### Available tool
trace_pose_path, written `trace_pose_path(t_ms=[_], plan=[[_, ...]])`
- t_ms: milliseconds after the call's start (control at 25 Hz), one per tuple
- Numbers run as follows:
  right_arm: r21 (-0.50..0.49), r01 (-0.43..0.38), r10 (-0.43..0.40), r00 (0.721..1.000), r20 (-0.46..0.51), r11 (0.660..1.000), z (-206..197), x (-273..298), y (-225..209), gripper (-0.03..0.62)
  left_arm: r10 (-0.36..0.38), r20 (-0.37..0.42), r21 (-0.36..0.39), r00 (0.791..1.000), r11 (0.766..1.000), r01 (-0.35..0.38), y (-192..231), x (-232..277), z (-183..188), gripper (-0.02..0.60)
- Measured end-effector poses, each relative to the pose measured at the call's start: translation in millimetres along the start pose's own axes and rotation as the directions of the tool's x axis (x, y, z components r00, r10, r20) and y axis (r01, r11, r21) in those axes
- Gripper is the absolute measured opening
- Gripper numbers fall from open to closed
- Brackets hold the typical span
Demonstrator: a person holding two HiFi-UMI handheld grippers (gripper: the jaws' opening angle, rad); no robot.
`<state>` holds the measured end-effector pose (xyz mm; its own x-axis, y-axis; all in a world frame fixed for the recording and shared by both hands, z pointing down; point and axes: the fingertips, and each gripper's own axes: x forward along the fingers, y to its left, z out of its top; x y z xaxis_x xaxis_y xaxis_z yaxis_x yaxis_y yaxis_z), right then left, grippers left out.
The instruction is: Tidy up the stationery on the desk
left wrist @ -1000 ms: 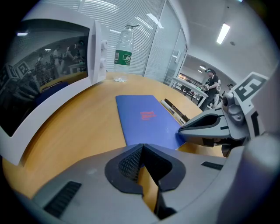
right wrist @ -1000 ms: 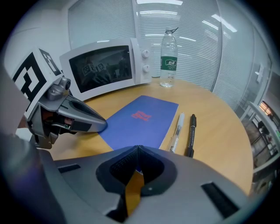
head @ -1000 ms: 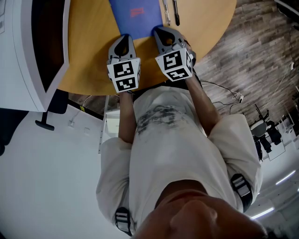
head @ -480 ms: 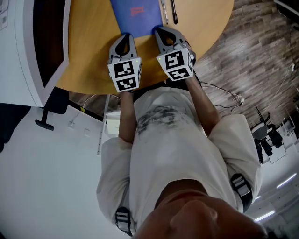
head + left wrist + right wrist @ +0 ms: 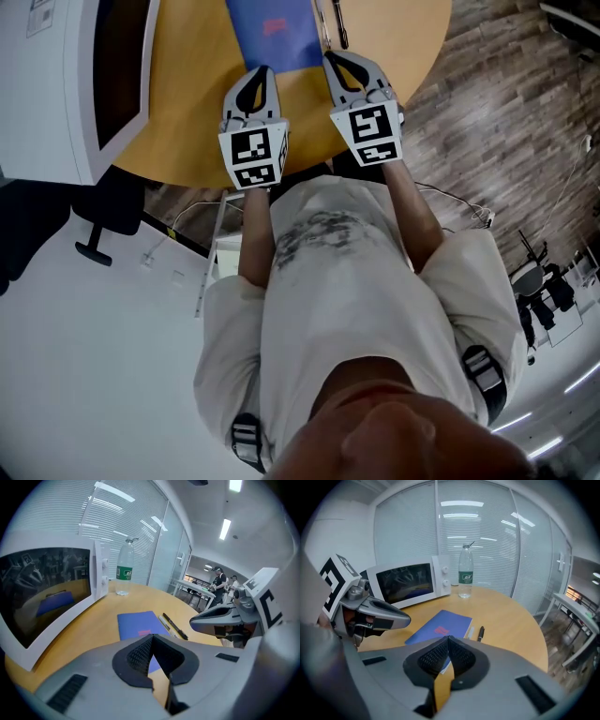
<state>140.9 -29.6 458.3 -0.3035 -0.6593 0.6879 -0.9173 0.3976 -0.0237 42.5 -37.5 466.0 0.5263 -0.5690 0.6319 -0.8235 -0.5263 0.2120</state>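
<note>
Blue notebook [image 5: 270, 33] lies flat on the table [image 5: 187, 94], with two pens [image 5: 480, 633] just beside its right edge. The left gripper [image 5: 261, 71] and right gripper [image 5: 330, 58] hover at its near edge, fingers closed on nothing, probably placed so either can reach the stationery.

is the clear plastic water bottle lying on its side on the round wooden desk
No, the clear plastic water bottle stands upright on the round wooden desk beside the white microwave.
</note>
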Motion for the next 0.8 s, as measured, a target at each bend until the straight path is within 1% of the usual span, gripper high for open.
trace_pose_path(t_ms=[200,360,800], plan=[[0.029,0.04,-0.041,0.998,0.046,0.999,20,-35,-16,0.063,-0.015,0.046,0.03,0.999,0.999,0.014,-14,-17,23,0.009],[0.04,0.057,-0.06,0.996,0.069,0.998,28,-58,-19,0.063,-0.028,0.078,0.053,0.997,0.998,0.024,-25,-31,39,0.009],[0.034,0.065,-0.068,0.991,0.111,0.997,39,-89,-8,0.063,-0.023,0.1,0.07,0.995,0.997,0.016,-36,-56,49,0.009]])
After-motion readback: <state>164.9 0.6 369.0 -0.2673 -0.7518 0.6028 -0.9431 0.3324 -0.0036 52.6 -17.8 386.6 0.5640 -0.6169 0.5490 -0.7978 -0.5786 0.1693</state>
